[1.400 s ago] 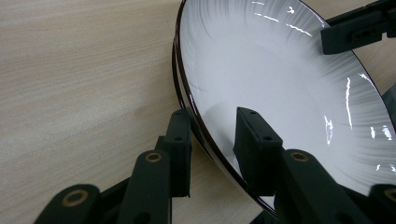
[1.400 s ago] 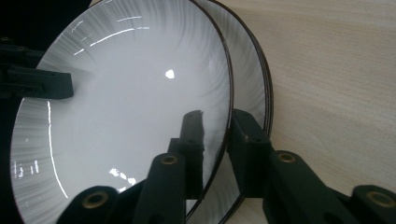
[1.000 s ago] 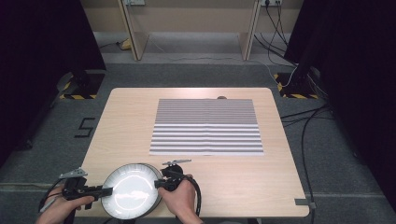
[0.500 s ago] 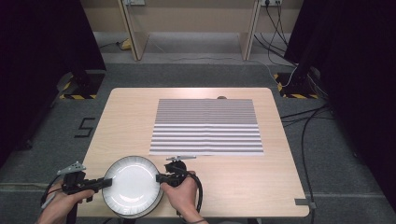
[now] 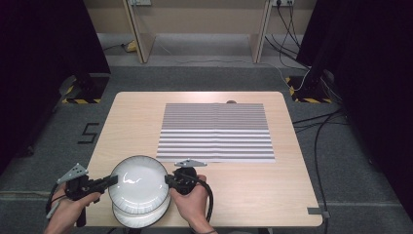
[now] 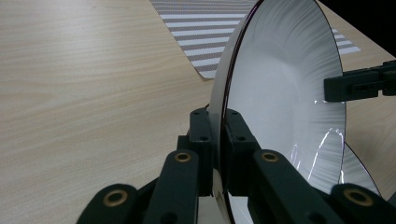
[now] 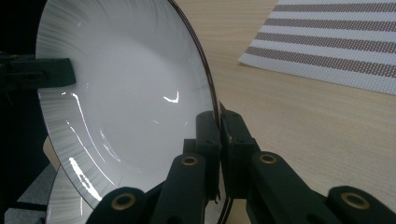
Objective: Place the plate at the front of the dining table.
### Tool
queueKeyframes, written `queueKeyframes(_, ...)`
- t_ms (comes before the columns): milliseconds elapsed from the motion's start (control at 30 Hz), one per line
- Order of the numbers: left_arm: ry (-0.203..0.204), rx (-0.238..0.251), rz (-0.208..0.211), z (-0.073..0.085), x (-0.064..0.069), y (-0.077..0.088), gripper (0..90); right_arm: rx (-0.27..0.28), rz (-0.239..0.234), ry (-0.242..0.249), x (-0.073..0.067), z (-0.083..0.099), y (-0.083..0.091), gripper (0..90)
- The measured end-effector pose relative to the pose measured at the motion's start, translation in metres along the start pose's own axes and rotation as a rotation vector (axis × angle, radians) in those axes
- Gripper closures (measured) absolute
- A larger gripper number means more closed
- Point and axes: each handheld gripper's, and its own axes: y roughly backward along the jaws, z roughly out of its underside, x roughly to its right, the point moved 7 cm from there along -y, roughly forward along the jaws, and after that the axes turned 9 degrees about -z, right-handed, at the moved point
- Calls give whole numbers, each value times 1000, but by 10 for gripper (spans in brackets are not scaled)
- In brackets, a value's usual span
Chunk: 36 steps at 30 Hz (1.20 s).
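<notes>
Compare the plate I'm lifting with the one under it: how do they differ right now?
The upper plate is held up, its rim pinched on one side by the left tongs and opposite by the right tongs; the lower plate is gripped by neither. The upper plate shows its whole face; the lower plate is mostly covered, showing only its near edge. Both look white, glossy, dark-rimmed.

My table (image 5: 122, 122) sits on grey carpet (image 5: 195, 78), black curtains (image 5: 44, 44) on both sides, wooden desk legs (image 5: 139, 34) behind, cables (image 5: 316, 126) snaking over the floor at right.
</notes>
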Motion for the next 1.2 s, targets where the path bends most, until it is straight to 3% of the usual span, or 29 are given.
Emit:
queueKeyframes(500, -26, 71, 10, -21, 9, -1, 843, 71, 27, 43, 0, -18, 15, 871)
queueKeyframes(900, -51, 96, 11, -38, 12, 1, 843, 104, 27, 50, 0, -30, 23, 871)
queueKeyframes(1200, -45, 103, 9, -47, 12, 0, 843, 119, 29, 58, -1, -40, 25, 870)
